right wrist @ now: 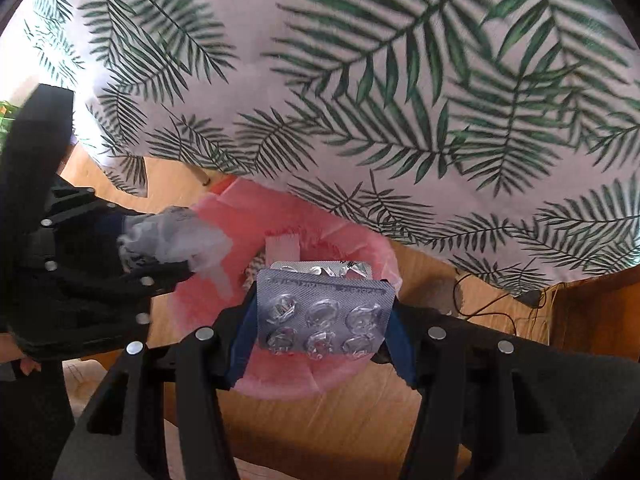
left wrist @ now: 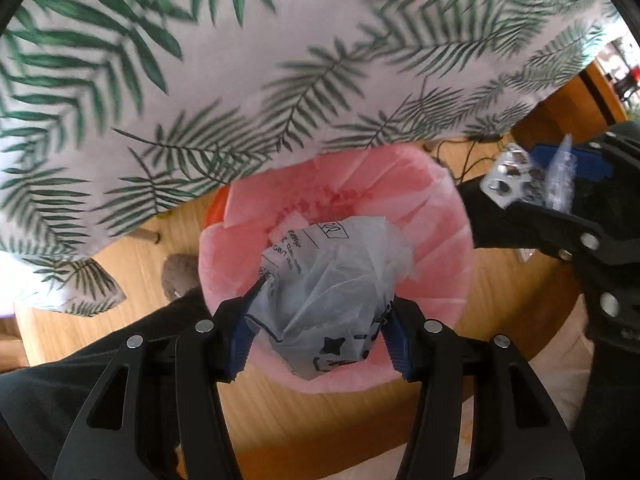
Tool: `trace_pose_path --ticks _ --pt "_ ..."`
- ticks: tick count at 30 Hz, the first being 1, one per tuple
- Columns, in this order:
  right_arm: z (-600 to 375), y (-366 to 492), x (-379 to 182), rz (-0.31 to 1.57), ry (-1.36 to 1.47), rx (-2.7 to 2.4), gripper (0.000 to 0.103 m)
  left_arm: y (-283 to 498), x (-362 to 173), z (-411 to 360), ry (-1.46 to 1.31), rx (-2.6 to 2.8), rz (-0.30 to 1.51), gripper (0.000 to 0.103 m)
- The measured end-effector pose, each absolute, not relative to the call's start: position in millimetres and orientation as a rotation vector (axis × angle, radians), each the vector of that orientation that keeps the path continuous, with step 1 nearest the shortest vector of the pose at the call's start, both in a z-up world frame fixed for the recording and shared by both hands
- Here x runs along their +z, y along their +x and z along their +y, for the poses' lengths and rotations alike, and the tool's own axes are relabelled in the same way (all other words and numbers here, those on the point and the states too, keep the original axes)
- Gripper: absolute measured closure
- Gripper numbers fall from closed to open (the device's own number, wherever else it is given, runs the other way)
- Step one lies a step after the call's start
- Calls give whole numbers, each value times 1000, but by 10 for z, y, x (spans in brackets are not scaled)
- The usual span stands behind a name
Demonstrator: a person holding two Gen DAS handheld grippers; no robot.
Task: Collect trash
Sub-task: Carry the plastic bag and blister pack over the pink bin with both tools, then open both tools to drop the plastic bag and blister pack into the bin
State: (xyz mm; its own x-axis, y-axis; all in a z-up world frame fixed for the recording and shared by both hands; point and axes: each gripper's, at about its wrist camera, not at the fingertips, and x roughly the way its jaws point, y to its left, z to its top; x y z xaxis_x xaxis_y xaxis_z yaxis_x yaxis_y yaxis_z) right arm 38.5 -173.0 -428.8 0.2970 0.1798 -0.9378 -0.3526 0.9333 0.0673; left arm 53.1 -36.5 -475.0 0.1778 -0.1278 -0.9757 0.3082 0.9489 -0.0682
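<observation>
Pointing steeply down, the left gripper (left wrist: 320,316) is clamped on a crumpled clear plastic bag (left wrist: 332,292) with dark print, which is held between the blue pads (left wrist: 240,340) above a bin lined with a pink bag (left wrist: 436,248). The right gripper (right wrist: 320,320) is closed on 2 blister packs (right wrist: 324,316), the front one showing 6 pockets, and these are held over the same pink liner. Each gripper is seen at the edge of the other's view. The bin is set on a wooden floor (left wrist: 500,280), just beside a cloth printed with green leaves (left wrist: 240,80).
</observation>
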Motion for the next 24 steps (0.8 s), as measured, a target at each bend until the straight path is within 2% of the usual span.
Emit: trace_pose_path --ticks 13,18,24 --pt "-1737 477 -4436 1274 -164 353 47 746 -5293 -443 148 -308 1461 48" --pt "-1733 499 -4481 1286 -164 351 47 789 -5369 -432 128 -307 1476 36" --pt "-1696 483 -4515 1298 -174 359 47 799 -5361 -390 113 -277 1481 35"
